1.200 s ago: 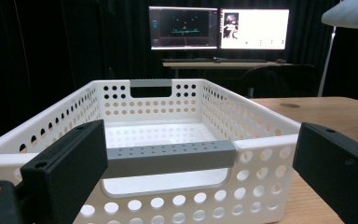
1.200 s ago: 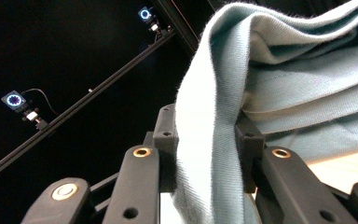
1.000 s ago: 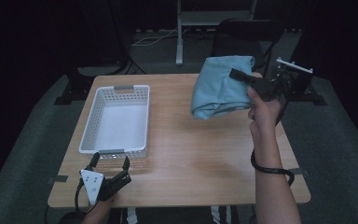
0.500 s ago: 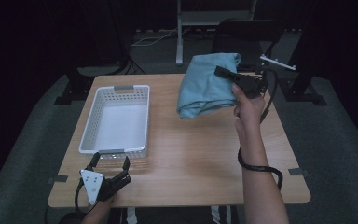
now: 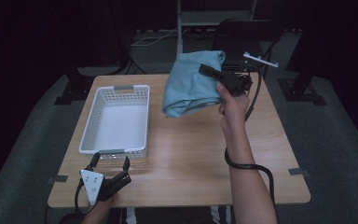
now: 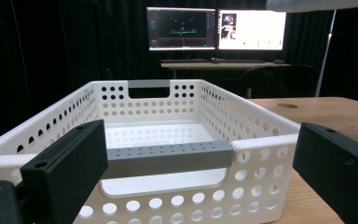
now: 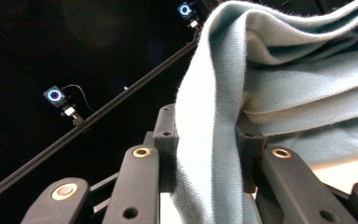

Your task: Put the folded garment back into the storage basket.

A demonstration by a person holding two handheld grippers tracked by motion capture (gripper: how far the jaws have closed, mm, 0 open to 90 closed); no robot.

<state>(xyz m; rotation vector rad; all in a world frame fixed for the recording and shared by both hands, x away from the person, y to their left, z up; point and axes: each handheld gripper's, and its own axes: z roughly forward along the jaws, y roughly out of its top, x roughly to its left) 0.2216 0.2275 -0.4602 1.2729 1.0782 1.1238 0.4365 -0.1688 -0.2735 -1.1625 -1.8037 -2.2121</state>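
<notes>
1. High view: my right claw [image 5: 209, 73] carries the blue cloth [image 5: 189, 86] above the far tabletop [image 5: 191, 149], right of the white basket [image 5: 116, 117]; it sags, soft and light.
2. Left gripper view: my left claw [image 6: 205, 168] gapes, released, at the basket's near rim.
3. Right gripper view: my right claw is clenched on a bunched fold; I'd keep gripping thick folds.

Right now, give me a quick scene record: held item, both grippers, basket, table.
held item: light blue cloth, folded, lifted above the table's far side
right gripper: shut on the cloth, a fold pinched between its jaws
left gripper: open, holding nothing, at the near left table edge, facing the basket's short side
basket: white, perforated, grey handles, nothing inside, left half of the table
table: wooden top
</notes>
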